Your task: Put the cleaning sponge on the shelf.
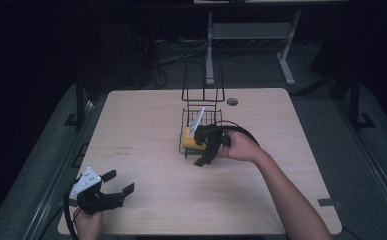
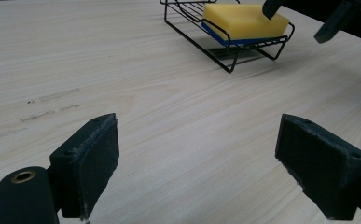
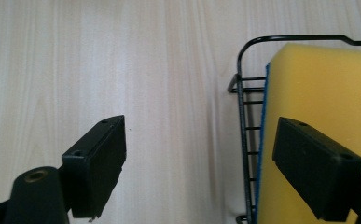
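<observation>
A yellow sponge (image 1: 188, 140) with a blue underside lies flat in a low black wire basket (image 1: 185, 150) at the table's middle. In the right gripper view the sponge (image 3: 318, 88) lies at the right inside the basket's rim (image 3: 240, 84). My right gripper (image 1: 201, 148) hovers open over the basket's near corner. In its own view the right gripper (image 3: 199, 158) has one jaw over bare table and the other above the sponge. My left gripper (image 1: 119, 182) is held open near the front left edge, with nothing between the left gripper (image 2: 197, 158) jaws. It faces the sponge (image 2: 243, 21).
A tall black wire frame (image 1: 202, 85) rises behind the basket. A round cable hole (image 1: 232, 101) sits at the table's far side. The light wooden table (image 1: 146, 130) has faint marks left of centre. Beyond it stand a desk's metal legs (image 1: 210, 55) on a dark floor.
</observation>
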The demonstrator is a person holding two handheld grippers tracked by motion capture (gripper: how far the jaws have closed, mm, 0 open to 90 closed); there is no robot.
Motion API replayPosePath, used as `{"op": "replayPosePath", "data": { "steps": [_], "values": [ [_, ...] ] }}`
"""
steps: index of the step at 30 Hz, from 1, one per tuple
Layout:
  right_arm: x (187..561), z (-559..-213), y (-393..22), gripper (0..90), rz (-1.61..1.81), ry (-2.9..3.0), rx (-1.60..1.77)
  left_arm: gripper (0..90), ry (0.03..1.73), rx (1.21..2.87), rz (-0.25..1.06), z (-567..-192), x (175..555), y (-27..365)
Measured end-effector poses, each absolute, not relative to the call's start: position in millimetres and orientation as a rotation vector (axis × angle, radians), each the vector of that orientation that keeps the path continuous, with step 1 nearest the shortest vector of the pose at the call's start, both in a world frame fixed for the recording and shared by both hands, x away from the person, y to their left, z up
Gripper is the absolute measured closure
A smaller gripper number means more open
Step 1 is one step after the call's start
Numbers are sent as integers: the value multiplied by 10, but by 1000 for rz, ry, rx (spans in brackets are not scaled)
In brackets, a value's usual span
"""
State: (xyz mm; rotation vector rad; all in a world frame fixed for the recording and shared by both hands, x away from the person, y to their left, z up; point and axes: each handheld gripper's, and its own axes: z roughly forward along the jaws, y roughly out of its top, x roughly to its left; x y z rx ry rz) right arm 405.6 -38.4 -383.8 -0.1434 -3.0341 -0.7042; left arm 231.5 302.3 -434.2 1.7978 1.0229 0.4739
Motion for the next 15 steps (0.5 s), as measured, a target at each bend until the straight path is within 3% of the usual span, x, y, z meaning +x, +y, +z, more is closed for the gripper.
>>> {"op": "replayPosePath", "data": {
  "steps": [15],
  "values": [
    [3811, -3908, -549, 172, -731, -3030, -137, 128, 1021, 1807, 477, -4345, 2314, 3015]
  ]
}}
